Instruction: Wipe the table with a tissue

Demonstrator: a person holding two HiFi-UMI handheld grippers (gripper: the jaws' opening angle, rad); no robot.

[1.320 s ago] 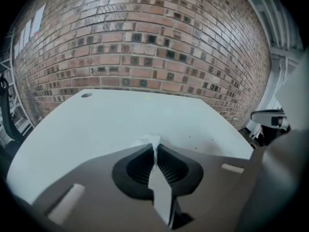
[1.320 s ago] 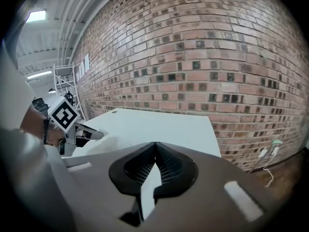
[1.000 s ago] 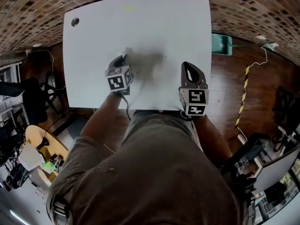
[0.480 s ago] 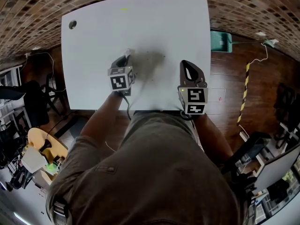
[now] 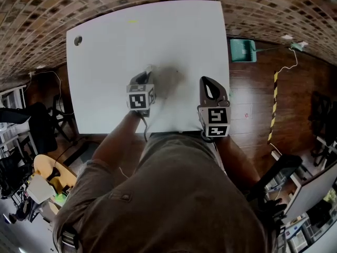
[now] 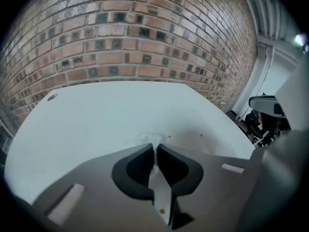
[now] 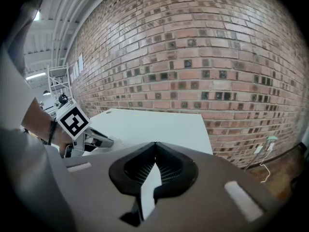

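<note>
The left gripper (image 6: 155,146) has its jaws clenched on the tissue (image 6: 150,138). A crumpled white tuft pokes out past the tips, and the rest runs back as a strip between the jaws. In the head view the tuft sits about mid-tabletop (image 5: 105,62), somewhat toward the near edge, and seems to touch the surface.

A grey smudge (image 5: 169,78) lies just beside the tuft, on the side toward the right edge, so the coming stroke probably runs sideways that way. The left gripper is the nearer one and already holds the tissue.

The right gripper (image 7: 154,145) has its jaws pressed together on nothing. It sits by the near edge, beyond the smudge, taking no part.
</note>
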